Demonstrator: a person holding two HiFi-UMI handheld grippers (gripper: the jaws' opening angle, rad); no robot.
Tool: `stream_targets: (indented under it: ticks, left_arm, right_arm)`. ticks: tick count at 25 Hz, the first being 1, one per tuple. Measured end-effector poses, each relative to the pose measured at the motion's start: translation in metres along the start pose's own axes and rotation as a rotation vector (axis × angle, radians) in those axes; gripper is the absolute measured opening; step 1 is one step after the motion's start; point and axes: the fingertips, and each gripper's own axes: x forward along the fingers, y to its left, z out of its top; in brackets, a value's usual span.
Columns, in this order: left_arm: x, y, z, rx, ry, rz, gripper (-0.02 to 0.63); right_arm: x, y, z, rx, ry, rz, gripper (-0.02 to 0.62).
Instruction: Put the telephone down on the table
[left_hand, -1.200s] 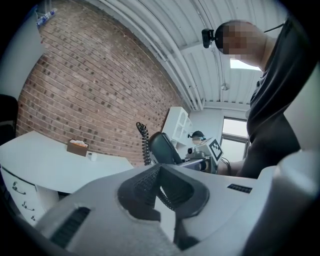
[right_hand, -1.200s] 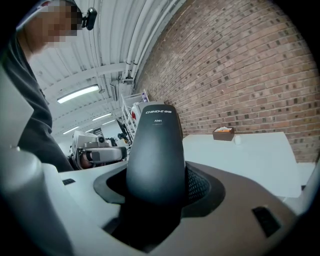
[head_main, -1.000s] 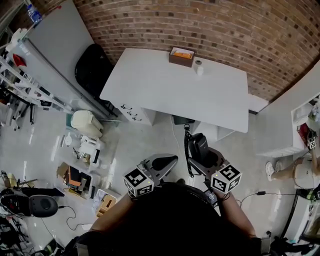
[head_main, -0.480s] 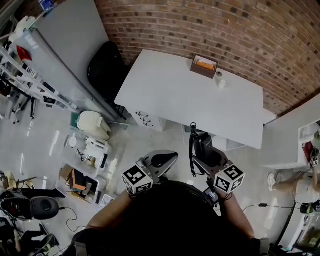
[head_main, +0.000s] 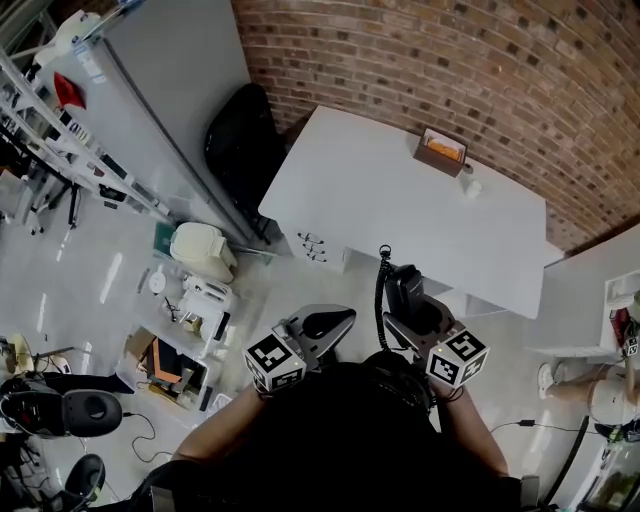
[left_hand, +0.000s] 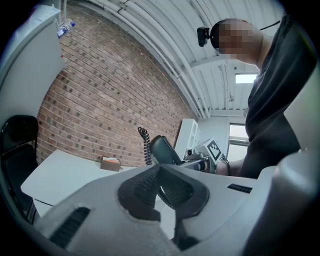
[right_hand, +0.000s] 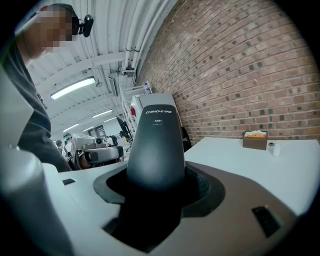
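You are holding the telephone (right_hand: 155, 145) in your right tool (head_main: 412, 318), whose jaws are closing firmly on its lower part, so the dark handset is standing almost upright and pointing away from you. I think this grip is useful, because the coiled cord (head_main: 379, 290) is hanging free at the side and is not getting caught between the jaws. The telephone is not over the worktop (head_main: 400, 215) yet; it is in the air above the floor, close to your body, and the white worktop is lying ahead of you, well apart. Your left tool (head_main: 328, 323) is waiting beside the right one with its jaws together and nothing between them, probably because one tool is enough for this task. On the far side of the worktop a small brown box (head_main: 441, 151) and a little white object (head_main: 471, 186) are standing near the brick wall, so the wide near part seems to be the safer place for the telephone.
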Motion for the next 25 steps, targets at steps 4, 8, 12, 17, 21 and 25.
stream_targets:
  ticks: [4, 8, 12, 17, 21, 25]
  left_arm:
    - [-0.008, 0.012, -0.002, -0.014, 0.001, 0.016, 0.006]
    - [-0.006, 0.023, -0.008, -0.037, 0.009, 0.035, 0.006]
    - [0.003, 0.038, 0.002, -0.038, -0.005, 0.045, 0.006]
    - [0.022, 0.057, 0.003, -0.047, 0.001, 0.073, 0.006]
    - [0.047, 0.082, 0.015, -0.055, -0.022, 0.1, 0.006]
    - [0.08, 0.1, 0.024, -0.037, -0.029, 0.121, 0.006]
  right_arm:
    - [0.015, -0.001, -0.001, 0.007, 0.015, 0.011, 0.272]
    - [0.025, -0.006, -0.005, 0.023, 0.03, 0.021, 0.272]
    - [0.038, -0.016, 0.002, 0.019, 0.049, 0.044, 0.272]
    - [0.049, -0.041, 0.015, 0.017, 0.055, 0.066, 0.272]
    - [0.057, -0.067, 0.03, 0.01, 0.057, 0.088, 0.272]
    - [0.06, -0.103, 0.044, -0.002, 0.056, 0.107, 0.272]
